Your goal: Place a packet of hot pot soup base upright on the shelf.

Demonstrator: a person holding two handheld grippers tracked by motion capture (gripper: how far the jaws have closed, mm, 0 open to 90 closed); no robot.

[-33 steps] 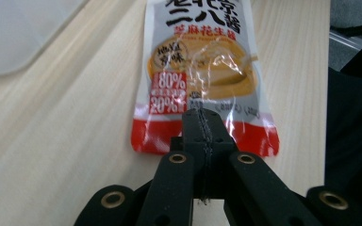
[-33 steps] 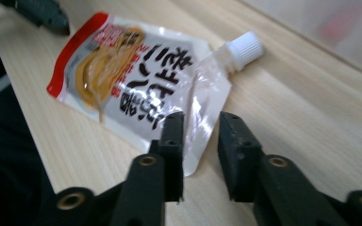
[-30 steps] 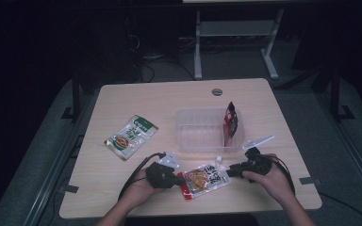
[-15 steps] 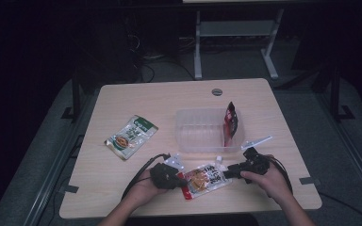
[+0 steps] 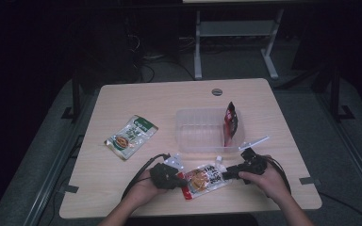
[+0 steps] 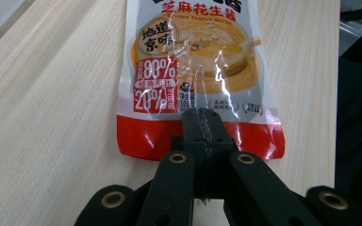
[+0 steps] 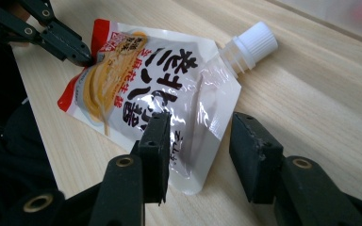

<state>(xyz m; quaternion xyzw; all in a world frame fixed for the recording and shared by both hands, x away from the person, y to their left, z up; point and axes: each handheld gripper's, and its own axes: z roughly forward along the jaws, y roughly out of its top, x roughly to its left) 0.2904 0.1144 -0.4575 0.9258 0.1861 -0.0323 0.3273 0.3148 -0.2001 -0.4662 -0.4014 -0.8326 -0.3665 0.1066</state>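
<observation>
A spouted sauce pouch with a red bottom band and a white cap lies flat near the table's front edge. My left gripper is shut on the pouch's red bottom edge; its jaws meet on the foil. My right gripper is at the spout end. Its jaws have just been opening. They straddle the pouch's clear top corner, with one pad over the foil and the other off it above bare table. The left gripper shows beyond, at the pouch's far end.
A clear plastic tub stands behind the pouch, with a red packet upright at its right end. A green packet lies at the left. A pale strip lies right of the tub. The table's front edge is close.
</observation>
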